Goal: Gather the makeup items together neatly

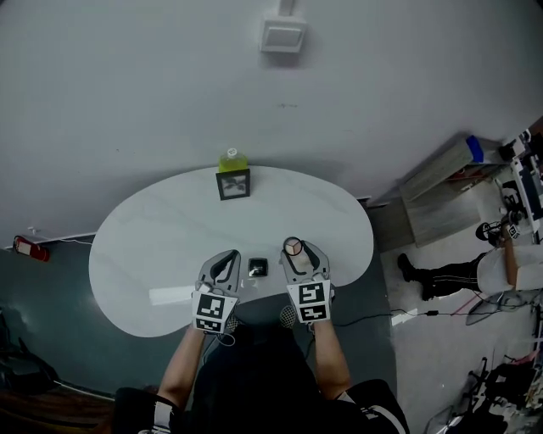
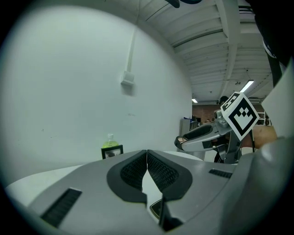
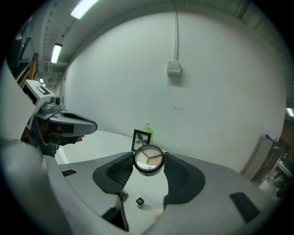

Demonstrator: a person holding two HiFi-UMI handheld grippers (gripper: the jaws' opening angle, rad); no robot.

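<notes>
Between the right gripper's (image 3: 148, 161) jaws a round, three-wedged beige compact (image 3: 148, 159) was clamped; the left gripper (image 2: 147, 155) was closed.

Overall light: soft, even indoor light is seen; the head view is rendered dim and grey.
Sources: ceiling strip lights (image 3: 84, 6) are shown lit at the upper left of the right gripper view; one more strip light (image 2: 247, 86) is seen in the left gripper view.
Glare: a pale reflection is laid on the white table (image 1: 170, 296).
Shadows: the floor (image 1: 51, 339) is left dark.
Distortion: both gripper views are bent by a fisheye lens and ringed in black.
Focus: the round compact (image 3: 148, 160) in the right gripper (image 3: 148, 166) is rendered sharp.
</notes>
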